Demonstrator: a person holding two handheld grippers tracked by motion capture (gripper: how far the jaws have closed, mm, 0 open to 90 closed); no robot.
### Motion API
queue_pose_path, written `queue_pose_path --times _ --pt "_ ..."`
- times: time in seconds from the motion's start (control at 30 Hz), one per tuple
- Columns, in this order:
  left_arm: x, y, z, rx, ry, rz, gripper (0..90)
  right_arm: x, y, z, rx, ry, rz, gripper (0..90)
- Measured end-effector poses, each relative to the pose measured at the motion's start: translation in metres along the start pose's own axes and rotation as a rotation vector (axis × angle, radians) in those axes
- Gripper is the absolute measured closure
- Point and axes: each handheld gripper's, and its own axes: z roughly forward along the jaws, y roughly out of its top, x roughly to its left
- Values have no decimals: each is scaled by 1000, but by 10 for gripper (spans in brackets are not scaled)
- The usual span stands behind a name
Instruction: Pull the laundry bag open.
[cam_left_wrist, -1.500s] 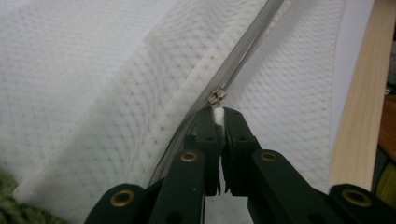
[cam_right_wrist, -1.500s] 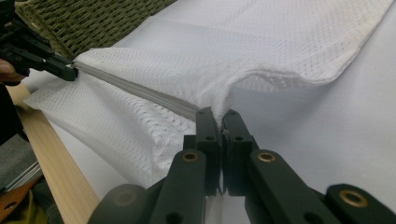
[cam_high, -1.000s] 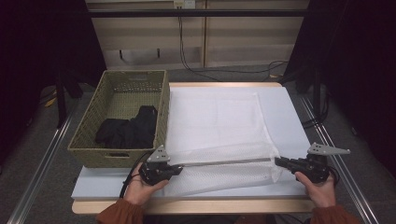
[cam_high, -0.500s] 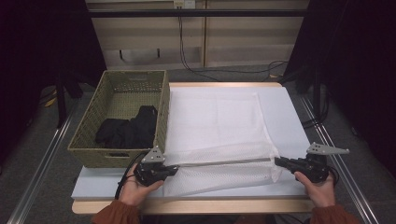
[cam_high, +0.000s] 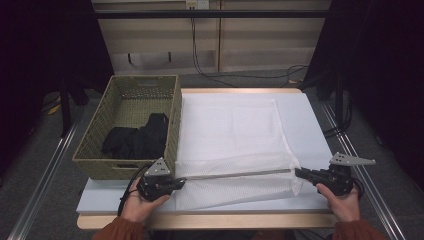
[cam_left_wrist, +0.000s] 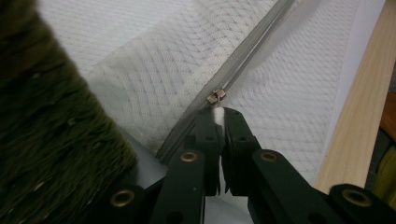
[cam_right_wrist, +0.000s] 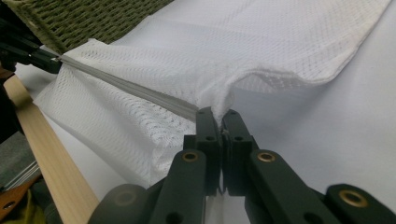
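A person seated at a white-topped table stretches a white mesh laundry bag between two hand-held grippers, its grey zipper drawn taut in a straight line from one claw to the other. The left gripper, at the near left of the table, has its jaws pressed together on a small white tab at the zipper's end; in the left gripper view the metal zipper slider sits just ahead of the fingertips, and the zipper runs away from the claw up to the right. The right gripper, at the near right, is clamped on the bag's opposite corner; in the right gripper view the mesh bunches into a fold just ahead of its closed jaws, and the zipper leads off to the left toward the other gripper. Whether that claw pinches the zipper tape itself or only the mesh beside it is hard to tell. The rest of the bag lies flat on the table beyond both claws. Just beyond the left gripper stands a woven olive basket with dark clothing heaped inside. The table's wooden edge lies behind both claws, toward the person.
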Motion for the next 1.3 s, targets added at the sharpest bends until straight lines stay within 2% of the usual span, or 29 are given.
queue_pose_path --times 0.23,0.4,0.6,0.63,0.77,0.8,0.93,1.3 --pt "0 -3 -2 -8 -8 -9 863 1 0 1 0 0 1 874" --pt "3 -5 -12 -31 9 -22 863 1 1 -1 -10 -4 4 874" --pt "4 -6 -13 -27 7 -38 862 1 1 -2 -6 7 3 874" --pt "4 -6 -13 -21 15 -35 863 1 0 -1 -5 5 1 874" --pt "4 -7 -13 -26 7 -44 863 2 1 -1 -7 -3 2 874" --pt "5 -8 -15 -18 11 -39 863 2 1 -2 -7 -1 1 874" --pt "8 -15 -21 -22 24 -59 862 -1 -2 -3 -1 -8 8 874" --pt "9 -15 -22 -22 25 -66 863 -1 -4 0 14 -7 9 874"
